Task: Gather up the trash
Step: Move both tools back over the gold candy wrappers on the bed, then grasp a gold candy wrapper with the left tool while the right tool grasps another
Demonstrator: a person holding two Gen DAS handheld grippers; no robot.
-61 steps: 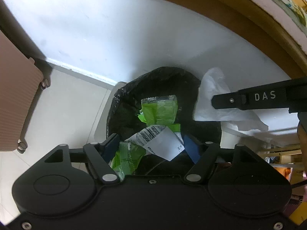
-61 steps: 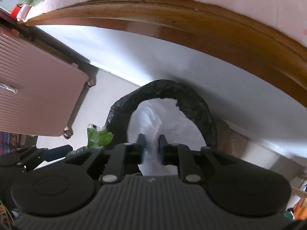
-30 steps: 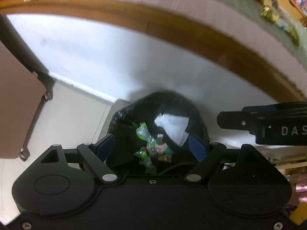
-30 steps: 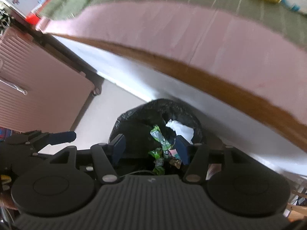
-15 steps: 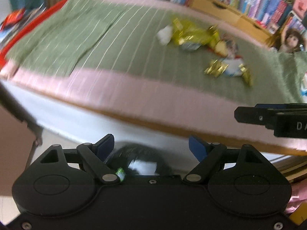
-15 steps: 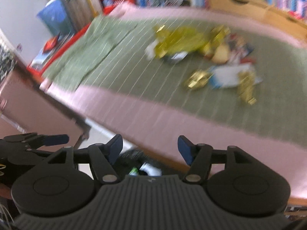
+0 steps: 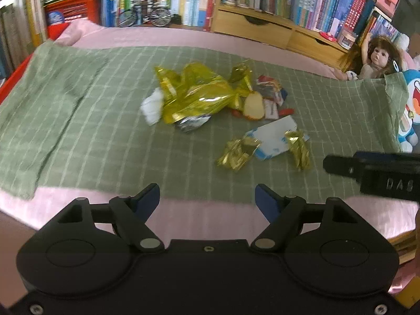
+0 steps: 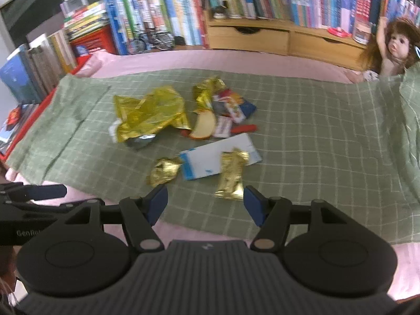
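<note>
Both grippers have swung up from the black bin; left gripper point(image 7: 207, 197) closing empty, right gripper point(image 8: 204, 202) wide, empty; crumpled gold foil wrappers point(image 8: 231, 174) and big yellow foil bag point(image 7: 194, 97) remain on the green checked cloth point(image 7: 78, 120).

L tool point(image 7: 207, 199) closing, R tool point(image 8: 205, 204) open.

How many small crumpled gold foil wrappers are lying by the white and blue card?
2: one gold wrapper just left of the card, another overlapping its right half. More may hide in the pile behind.

Pink bed point(image 7: 199, 218) under a green checked cloth point(image 7: 78, 120)
Yellow foil wrappers point(image 7: 194, 97), white card point(image 8: 215, 160) and gold wrappers point(image 8: 231, 176) lie on the cloth.
</note>
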